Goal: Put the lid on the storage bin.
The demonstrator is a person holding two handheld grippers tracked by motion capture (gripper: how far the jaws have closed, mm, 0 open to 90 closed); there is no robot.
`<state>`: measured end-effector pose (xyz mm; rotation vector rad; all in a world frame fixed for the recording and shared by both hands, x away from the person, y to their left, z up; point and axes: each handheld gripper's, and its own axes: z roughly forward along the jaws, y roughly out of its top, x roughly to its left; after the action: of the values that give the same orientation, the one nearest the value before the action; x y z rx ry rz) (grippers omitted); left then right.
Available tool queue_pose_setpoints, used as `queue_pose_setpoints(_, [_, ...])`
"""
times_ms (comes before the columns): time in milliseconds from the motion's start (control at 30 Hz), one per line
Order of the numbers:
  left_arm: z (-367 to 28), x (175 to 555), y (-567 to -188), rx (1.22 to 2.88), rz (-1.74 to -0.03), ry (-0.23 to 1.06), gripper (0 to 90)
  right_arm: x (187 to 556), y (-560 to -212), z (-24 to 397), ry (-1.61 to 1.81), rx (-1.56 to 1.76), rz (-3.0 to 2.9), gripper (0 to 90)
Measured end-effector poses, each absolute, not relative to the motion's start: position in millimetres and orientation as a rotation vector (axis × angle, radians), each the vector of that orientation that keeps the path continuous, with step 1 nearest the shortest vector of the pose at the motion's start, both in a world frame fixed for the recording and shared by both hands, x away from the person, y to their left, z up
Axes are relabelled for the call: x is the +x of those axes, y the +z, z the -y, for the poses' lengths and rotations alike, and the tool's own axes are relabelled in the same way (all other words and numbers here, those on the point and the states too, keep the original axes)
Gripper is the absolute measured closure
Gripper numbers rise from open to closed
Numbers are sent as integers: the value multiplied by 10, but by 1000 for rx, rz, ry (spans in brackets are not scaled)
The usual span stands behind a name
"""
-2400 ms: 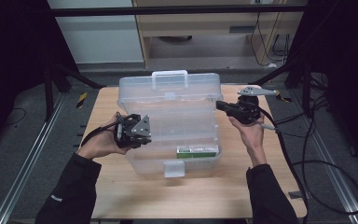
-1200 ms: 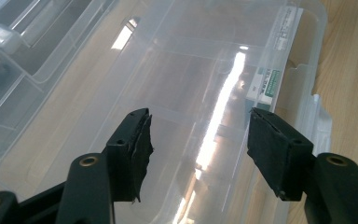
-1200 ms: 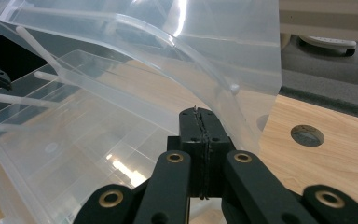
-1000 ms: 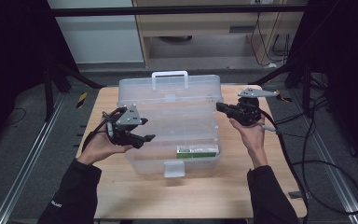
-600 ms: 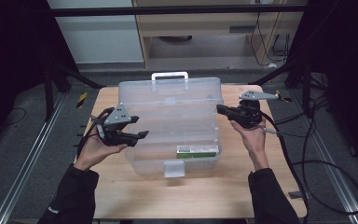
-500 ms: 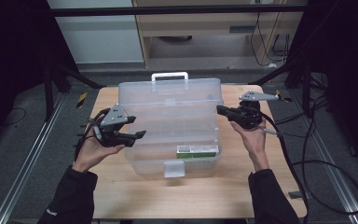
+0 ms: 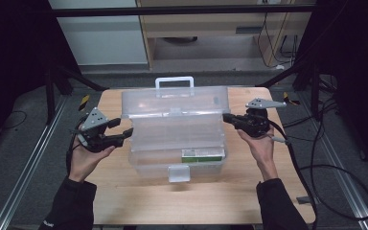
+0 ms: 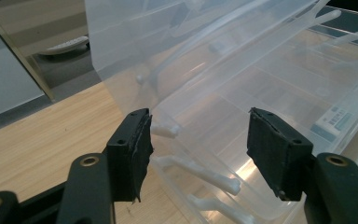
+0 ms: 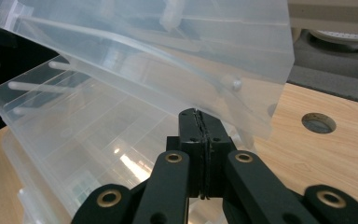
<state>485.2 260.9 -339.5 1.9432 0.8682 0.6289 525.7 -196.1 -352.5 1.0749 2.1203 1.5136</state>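
Observation:
A clear plastic compartment box (image 7: pixel 175 129) stands open on the wooden table (image 7: pixel 220 201), its upper tray swung back on thin arms. A green and white label (image 7: pixel 201 155) shows through its front. My left gripper (image 7: pixel 124 128) is open at the box's left end; its jaws have just been closing slightly. In the left gripper view the pads (image 8: pixel 135 140) stand wide apart before the box (image 8: pixel 242 93) and press on nothing. My right gripper (image 7: pixel 226 118) is shut at the box's right end. Its closed tips (image 9: pixel 199 116) rest against the upper tray's lower edge (image 9: pixel 168 100).
The box's white handle (image 7: pixel 174 81) points to the far side and its latch (image 7: pixel 178 172) faces the person. A round hole (image 9: pixel 318 122) lies in the tabletop to the right. Cables (image 7: pixel 316 167) trail off the table's right edge.
My left gripper has drawn back to the left, from over the box's left part to just outside its left end. The right gripper and the box have stayed put.

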Motion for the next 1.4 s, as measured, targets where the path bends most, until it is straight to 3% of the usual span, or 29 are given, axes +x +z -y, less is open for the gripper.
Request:
queue_pose_setpoints(900, [-3097, 4930, -4055, 1830, -1197, 671, 402, 4916, -3838, 1986, 1429, 1048, -2190, 888])
queue_pose_setpoints(1400, [-3207, 4951, -4251, 1831, -1277, 701, 387, 4719, -4072, 2025, 1253, 1025, -2246, 878])
